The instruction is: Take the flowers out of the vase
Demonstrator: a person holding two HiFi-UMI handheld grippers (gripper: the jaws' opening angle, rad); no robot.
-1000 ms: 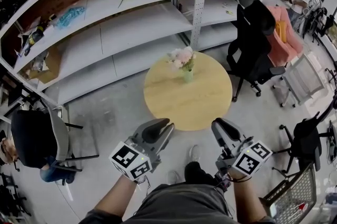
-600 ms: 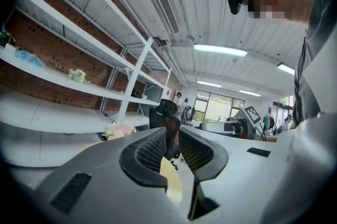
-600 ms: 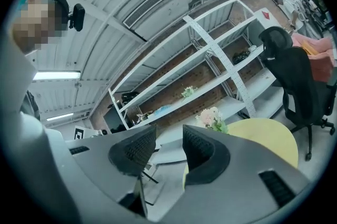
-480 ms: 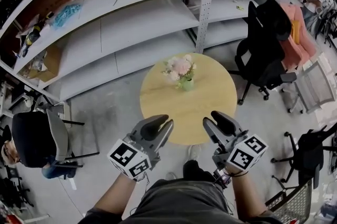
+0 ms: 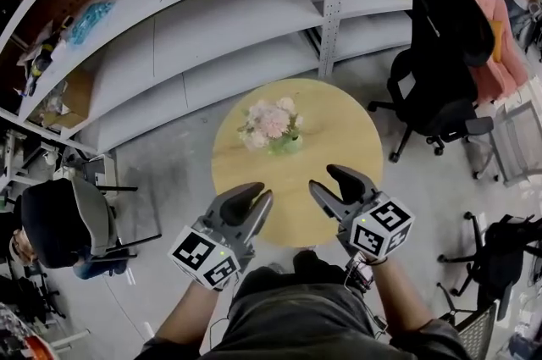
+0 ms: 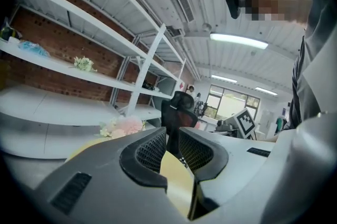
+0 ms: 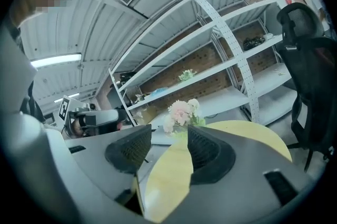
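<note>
Since the earlier frame, both hand-held grippers have been brought forward over the near edge of the tabletop (image 5: 343, 117), and the flowers (image 5: 269, 121) are now seen closer to them.

In the head view, the flowers are seen standing in a small green vase (image 5: 287, 144) near the middle of the tabletop. The vase looks light, so it could likely be tipped over or dragged along if the stems are pulled while it is not held down. The soft flower heads could be squashed if they are pinched instead of the stems. The left hand-held gripper (image 5: 257, 196) is kept almost closed and nothing is held in it. The jaws of the right hand-held gripper (image 5: 325, 180) are opening, and nothing is held there either. The flowers are placed ahead of both, about between the 2, and are touched by neither.

In the left gripper view, only a thin gap is seen between the 2 pads. Only the tabletop and a black chair (image 6: 176, 107) are seen through it. The flowers are seen off to the left of the jaws and farther away, so they are not lined up.

In the right gripper view, a wider gap is seen, with nothing inside it. The flowers are seen just past the tips, almost straight ahead, but not yet reached.
</note>
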